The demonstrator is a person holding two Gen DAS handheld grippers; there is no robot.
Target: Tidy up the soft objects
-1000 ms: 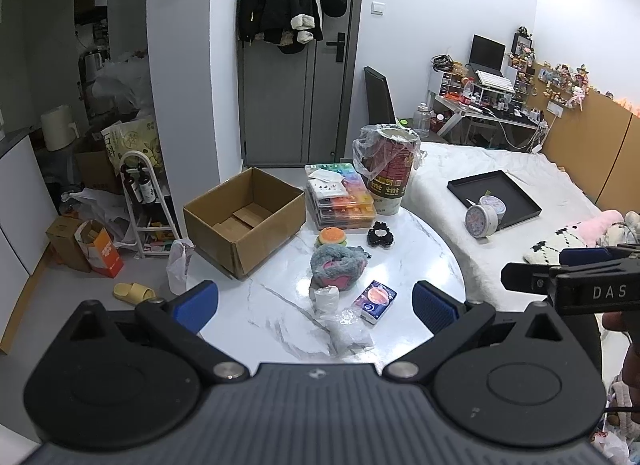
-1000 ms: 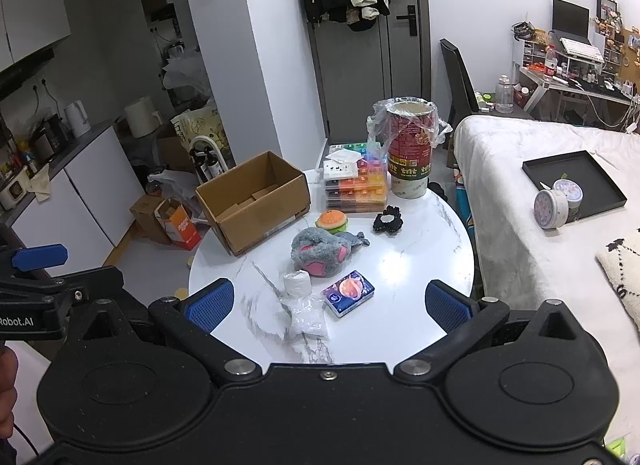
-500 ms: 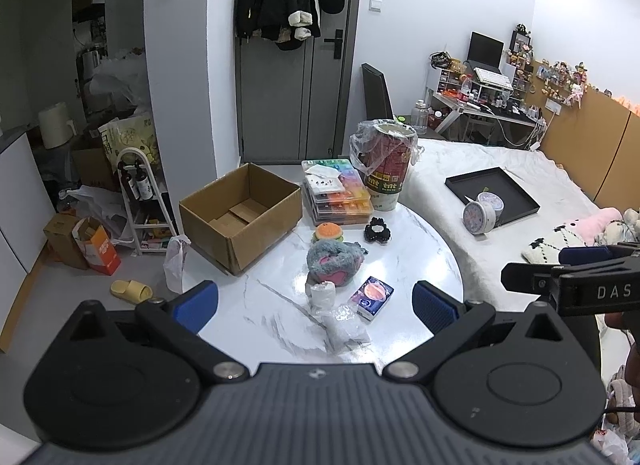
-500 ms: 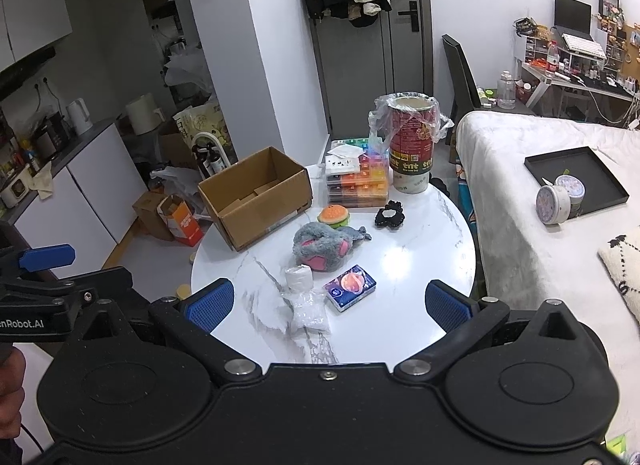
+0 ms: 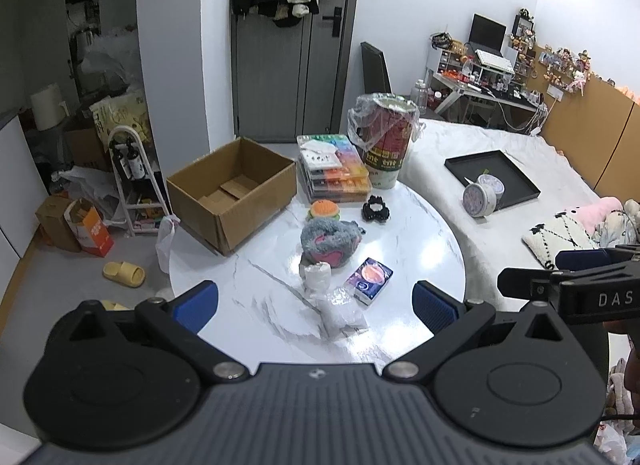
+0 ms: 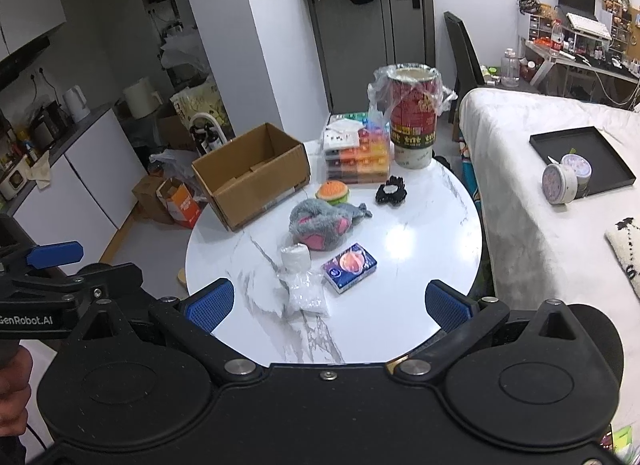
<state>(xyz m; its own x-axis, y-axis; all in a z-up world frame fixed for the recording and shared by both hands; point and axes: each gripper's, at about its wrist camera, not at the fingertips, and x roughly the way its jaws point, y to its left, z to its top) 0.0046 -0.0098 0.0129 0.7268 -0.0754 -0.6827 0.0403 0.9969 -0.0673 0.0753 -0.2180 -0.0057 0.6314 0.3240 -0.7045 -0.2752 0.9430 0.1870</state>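
while both the left gripper (image 5: 315, 303) and right gripper (image 6: 327, 302) hang spread and empty, nothing looks sorted: the plush toy (image 6: 320, 224) ahead lies outside the cardboard box (image 6: 250, 173).

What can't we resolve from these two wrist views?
- Cardboard box interior: near wall hides part of the floor, both views.
- Table near edge: gripper bodies cover it.
- Tissue pack print: too small to read.
- Clear bag contents: glare, indistinct.
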